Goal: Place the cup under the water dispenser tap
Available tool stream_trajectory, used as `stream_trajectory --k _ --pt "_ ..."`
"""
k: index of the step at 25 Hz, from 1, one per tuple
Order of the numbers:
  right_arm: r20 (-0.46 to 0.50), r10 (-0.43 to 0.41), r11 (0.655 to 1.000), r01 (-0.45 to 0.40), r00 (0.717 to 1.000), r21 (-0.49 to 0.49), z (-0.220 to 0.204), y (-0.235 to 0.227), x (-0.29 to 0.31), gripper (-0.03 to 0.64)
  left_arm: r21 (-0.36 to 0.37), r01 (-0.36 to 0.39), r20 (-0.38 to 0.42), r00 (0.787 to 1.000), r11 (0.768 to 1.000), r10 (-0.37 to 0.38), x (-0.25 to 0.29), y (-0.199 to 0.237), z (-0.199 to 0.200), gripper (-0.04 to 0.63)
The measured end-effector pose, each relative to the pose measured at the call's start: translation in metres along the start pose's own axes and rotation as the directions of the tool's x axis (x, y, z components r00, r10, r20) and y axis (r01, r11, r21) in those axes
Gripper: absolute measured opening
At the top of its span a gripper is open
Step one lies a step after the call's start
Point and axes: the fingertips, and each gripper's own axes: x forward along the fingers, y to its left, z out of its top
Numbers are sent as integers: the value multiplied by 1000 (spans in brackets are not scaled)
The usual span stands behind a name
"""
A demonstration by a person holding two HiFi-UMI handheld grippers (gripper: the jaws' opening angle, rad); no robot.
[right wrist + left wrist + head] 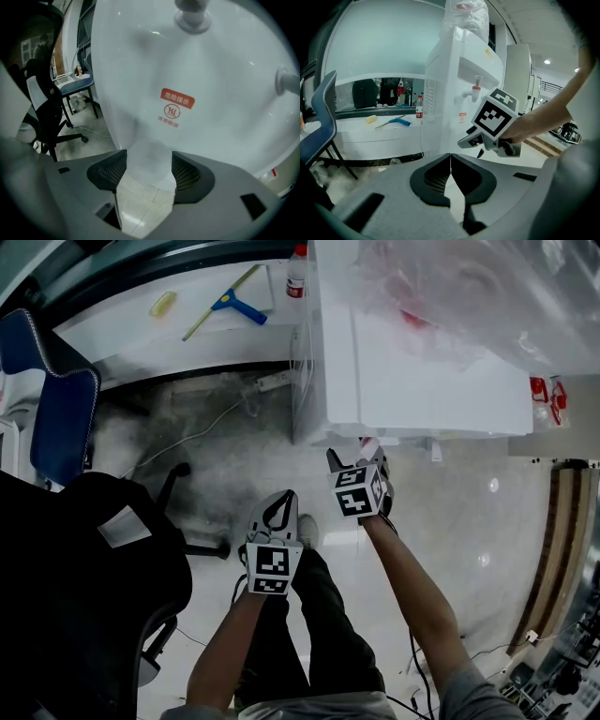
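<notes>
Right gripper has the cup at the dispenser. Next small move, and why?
Probably lift the right gripper up and in toward the tap: the cup between its jaws sits low, in front of the red label on the dispenser, with the tap higher up.

Light was dim and cool — glare spots dotted the floor point(493, 485); both gripper views bowed, corners black.

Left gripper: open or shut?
Shut. In the left gripper view, the left gripper has its jaws meeting at the tips, with nothing between them.
</notes>
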Motion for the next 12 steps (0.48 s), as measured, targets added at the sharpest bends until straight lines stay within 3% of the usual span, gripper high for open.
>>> stream_trajectory --k 12 --pt "9 -13 1000 13 1000 3 -2 1 1 304 0 2 3 1000 1000 -2 -2 2 0 11"
